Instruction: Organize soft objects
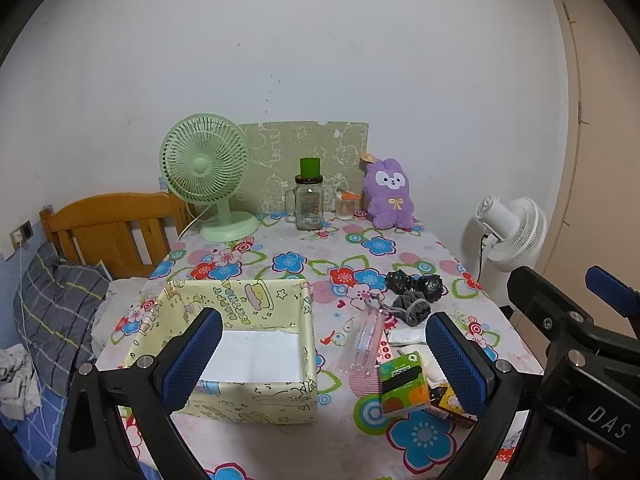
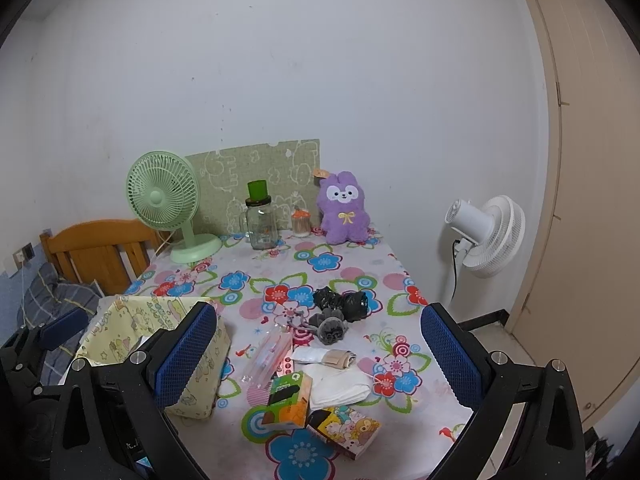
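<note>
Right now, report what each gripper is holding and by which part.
Nothing is held. The left gripper and the right gripper both stand open above the table, with no object between their fingers.

— How do the two grippers stand?
— The left gripper (image 1: 324, 360) and the right gripper (image 2: 318, 354) both hover near the table's front edge, jaws spread wide, nothing between them

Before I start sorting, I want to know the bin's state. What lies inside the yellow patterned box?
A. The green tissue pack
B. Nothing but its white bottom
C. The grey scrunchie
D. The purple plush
B: the left wrist view looks into the yellow box and shows only its bare white bottom; the purple plush stands by the wall.
</note>
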Available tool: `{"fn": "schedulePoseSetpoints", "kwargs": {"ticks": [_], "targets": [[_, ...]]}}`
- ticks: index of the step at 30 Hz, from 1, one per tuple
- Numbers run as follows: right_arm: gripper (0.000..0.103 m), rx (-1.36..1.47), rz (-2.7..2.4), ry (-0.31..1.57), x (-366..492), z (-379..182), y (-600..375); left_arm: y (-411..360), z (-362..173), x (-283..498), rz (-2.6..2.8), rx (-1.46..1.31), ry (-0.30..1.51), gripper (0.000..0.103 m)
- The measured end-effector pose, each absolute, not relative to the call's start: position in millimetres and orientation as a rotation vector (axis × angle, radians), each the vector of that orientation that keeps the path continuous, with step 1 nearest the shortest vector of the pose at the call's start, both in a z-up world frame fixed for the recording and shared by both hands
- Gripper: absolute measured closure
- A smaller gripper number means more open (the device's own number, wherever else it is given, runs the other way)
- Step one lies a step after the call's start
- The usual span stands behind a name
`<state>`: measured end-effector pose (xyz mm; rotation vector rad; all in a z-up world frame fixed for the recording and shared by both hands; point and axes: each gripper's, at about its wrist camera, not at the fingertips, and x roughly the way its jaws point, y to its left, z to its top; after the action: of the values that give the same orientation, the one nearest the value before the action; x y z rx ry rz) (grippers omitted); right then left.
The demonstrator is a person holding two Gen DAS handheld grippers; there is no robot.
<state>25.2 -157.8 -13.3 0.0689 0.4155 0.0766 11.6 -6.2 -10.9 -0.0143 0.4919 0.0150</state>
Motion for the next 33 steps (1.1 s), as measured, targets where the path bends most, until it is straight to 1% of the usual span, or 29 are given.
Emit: {"fn": "schedulePoseSetpoints", "kwargs": {"ticks": [12,33], "targets": [[0.0,0.083,0.087,0.414,22.5,-13.0,-157.6,-2.6,-10.3,6.2,0.014,-0.034,0.468,0.003],[0.0,0.083,0.116,0.411,16.6,-8.6,-151.5,-6.8,-6.5,-1.1,0.004,-0.009,0.464,0.002]]}}
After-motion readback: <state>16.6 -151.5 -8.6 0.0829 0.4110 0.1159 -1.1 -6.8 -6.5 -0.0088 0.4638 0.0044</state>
